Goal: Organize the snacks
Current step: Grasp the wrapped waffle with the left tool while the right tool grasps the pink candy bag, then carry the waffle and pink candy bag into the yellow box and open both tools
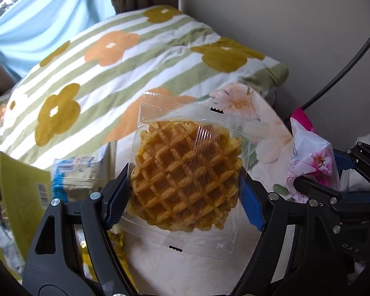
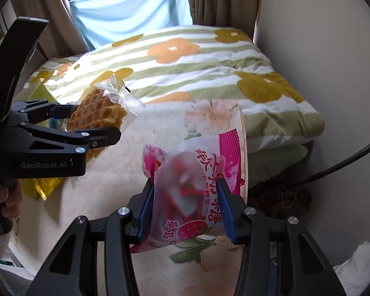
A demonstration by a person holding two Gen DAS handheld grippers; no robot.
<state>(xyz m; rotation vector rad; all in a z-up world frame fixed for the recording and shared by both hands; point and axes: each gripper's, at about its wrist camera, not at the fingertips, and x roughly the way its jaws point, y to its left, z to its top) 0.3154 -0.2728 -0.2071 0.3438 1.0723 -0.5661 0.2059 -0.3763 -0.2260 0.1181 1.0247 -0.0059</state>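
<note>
left hand-held gripper clamped on crinkly clear-wrapped gridded waffle, right hand-held gripper on glossy pink pouch

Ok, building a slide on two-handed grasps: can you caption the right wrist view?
Right gripper clamps a pink strawberry snack bag while the left gripper holds a wrapped waffle above the bed.

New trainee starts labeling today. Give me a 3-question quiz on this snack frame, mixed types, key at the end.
1. True or false: the left gripper is empty.
2. Multiple choice: what does the right gripper hold? A) a clear-wrapped waffle B) a pink strawberry snack packet C) a yellow box
3. Short answer: what pattern is on the folded blanket behind the snacks?

Key:
1. False; it is shut on the waffle.
2. B, the pink packet.
3. Green and white stripes with orange and mustard flowers.
</note>
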